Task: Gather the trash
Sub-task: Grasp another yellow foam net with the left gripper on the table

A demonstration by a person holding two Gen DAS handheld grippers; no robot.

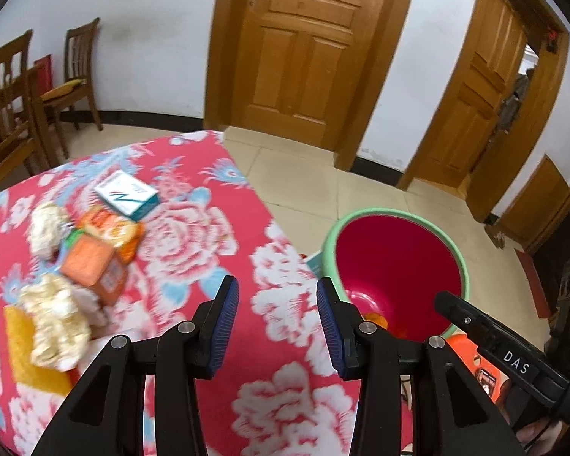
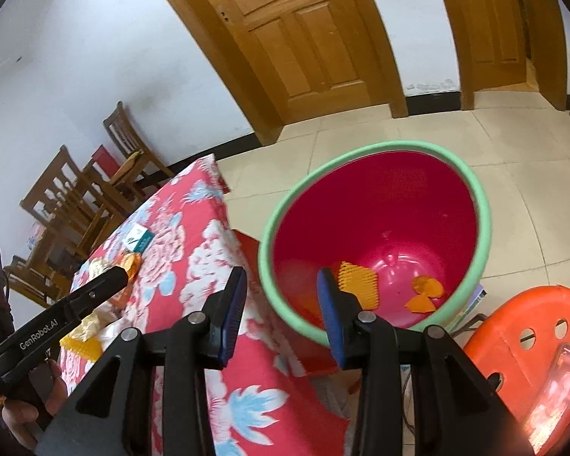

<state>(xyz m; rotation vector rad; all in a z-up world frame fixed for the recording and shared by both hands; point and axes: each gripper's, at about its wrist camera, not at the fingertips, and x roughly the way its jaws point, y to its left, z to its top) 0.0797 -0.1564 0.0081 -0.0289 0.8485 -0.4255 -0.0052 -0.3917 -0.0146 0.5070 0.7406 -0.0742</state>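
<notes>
Red floral tablecloth [image 1: 193,250] | tiled floor [image 1: 304,186] | wooden door [image 1: 304,49] | left claw [image 1: 278,323], right claw [image 2: 282,315] both agape, empty

Wrist views downward, sharing bin [image 1: 395,262]

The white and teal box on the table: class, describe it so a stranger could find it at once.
Start at the table with the red floral cloth, beside the red bin. The trash lies in a cluster on it, and the box sits at the cluster's far end, toward the door. It alone is white and teal; its neighbours are orange packs and pale crumpled paper.
</notes>
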